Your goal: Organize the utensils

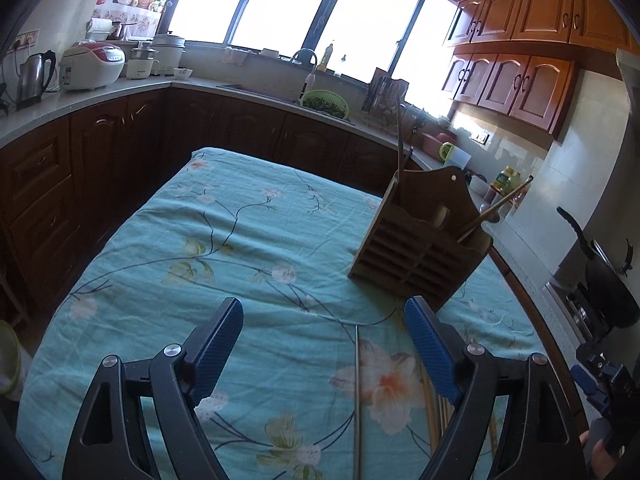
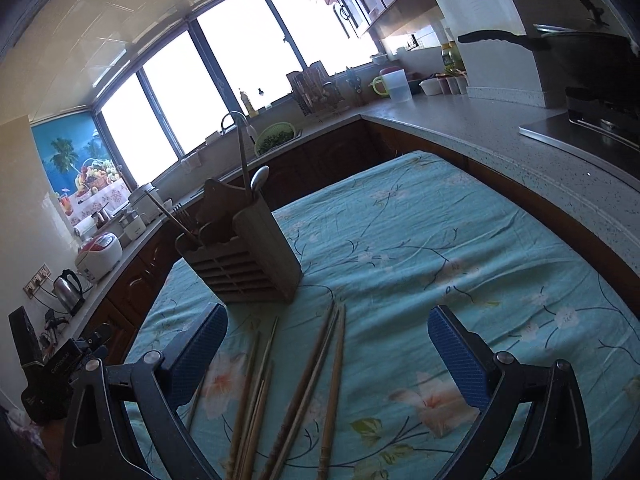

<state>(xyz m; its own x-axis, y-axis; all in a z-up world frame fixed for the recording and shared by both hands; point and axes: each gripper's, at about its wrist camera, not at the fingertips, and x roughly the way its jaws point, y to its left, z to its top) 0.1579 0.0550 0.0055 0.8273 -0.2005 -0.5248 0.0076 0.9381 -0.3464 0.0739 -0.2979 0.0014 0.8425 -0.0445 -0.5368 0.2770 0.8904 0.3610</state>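
the near ends of the loose wooden chopsticks (image 2: 298, 392) run off the bottom edge in the right wrist view, so their full length is cut off, and where they overlap it is hard to count them. a thin metal chopstick (image 1: 356, 400) lies alone between the left gripper (image 1: 324, 356) jaws, its near end also cut off. both the left gripper and the right gripper (image 2: 328, 360) have their jaws wide apart with nothing clamped; the blue pads are ribbed and rubbery on black plastic arms. the slatted wooden utensil holder (image 1: 416, 252) stands upright on the tabletop (image 1: 240, 240), just beyond the chopsticks, with a few sticks and a metal spoon (image 2: 259, 178) poking out; what sits deeper inside is hidden. the tabletop is draped in a wrinkled teal floral cloth. the windows are blown out white.
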